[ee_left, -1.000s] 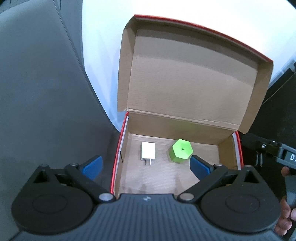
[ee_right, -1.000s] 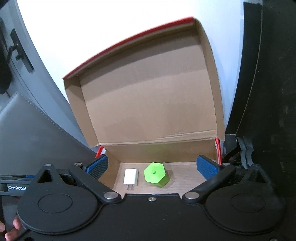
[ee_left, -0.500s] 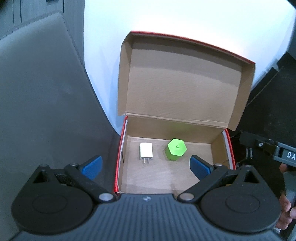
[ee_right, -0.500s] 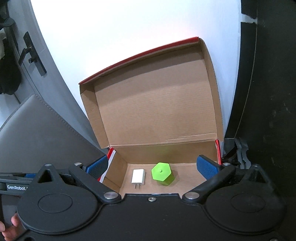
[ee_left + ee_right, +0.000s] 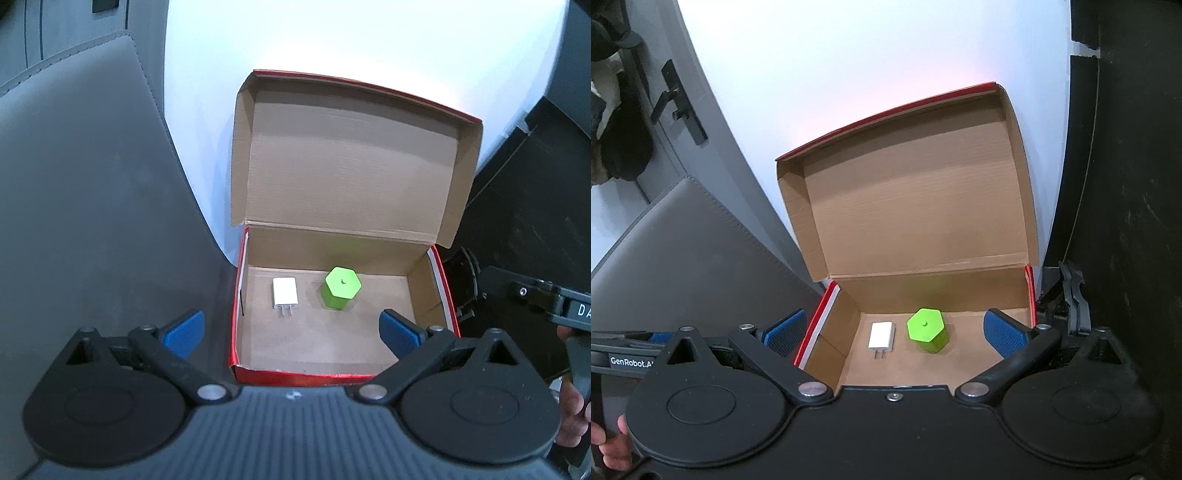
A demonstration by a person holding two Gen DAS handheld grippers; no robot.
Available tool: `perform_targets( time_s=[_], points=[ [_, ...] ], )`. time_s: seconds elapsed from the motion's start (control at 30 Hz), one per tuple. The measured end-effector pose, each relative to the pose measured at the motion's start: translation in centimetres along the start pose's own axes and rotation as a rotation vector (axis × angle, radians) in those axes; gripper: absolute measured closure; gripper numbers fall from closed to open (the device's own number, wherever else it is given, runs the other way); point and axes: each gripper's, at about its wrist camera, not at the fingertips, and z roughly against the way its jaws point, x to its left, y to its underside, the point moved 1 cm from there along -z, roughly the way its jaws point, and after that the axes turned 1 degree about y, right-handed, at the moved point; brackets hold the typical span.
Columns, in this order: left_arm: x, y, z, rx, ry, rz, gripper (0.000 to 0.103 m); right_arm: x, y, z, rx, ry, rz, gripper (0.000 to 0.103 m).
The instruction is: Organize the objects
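Note:
A red cardboard box (image 5: 343, 374) (image 5: 812, 325) stands with its lid (image 5: 347, 162) (image 5: 916, 199) raised against the white wall. On its floor lie a white plug charger (image 5: 284, 291) (image 5: 882, 336) on the left and a green hexagonal block (image 5: 342, 287) (image 5: 928, 329) on the right, upright and apart. My left gripper (image 5: 291, 335) hovers open above the box's near edge, nothing between its blue pads. My right gripper (image 5: 894, 332) is open too, held above the box from the right. Neither touches an object.
A grey padded seat (image 5: 92, 206) (image 5: 683, 251) borders the box on the left. Dark surface (image 5: 528, 229) (image 5: 1126, 221) lies to the right, with a black clip-like part (image 5: 1071, 295) by the box's right wall. A hand (image 5: 572, 417) holds the other gripper's handle. A door handle (image 5: 679, 103) is far left.
Both grippers have pulled back and up from the box, so it looks smaller and its near wall shows. The charger and green block stay put. Jaws remain open.

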Motion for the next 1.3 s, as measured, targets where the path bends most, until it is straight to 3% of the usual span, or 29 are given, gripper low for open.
perform_targets(
  time_s=[0.67, 1.3],
  points=[
    [0.8, 2.6, 1.9, 0.001, 0.033, -0.071, 0.003, 0.6, 3.0, 1.7, 0.020, -0.008, 0.028, 0.000],
    [0.1, 5.9, 1.6, 0.083, 0.070, -0.102, 0.003, -0.6, 6.8, 2.5, 0.100, -0.013, -0.094, 0.000]
  ],
)
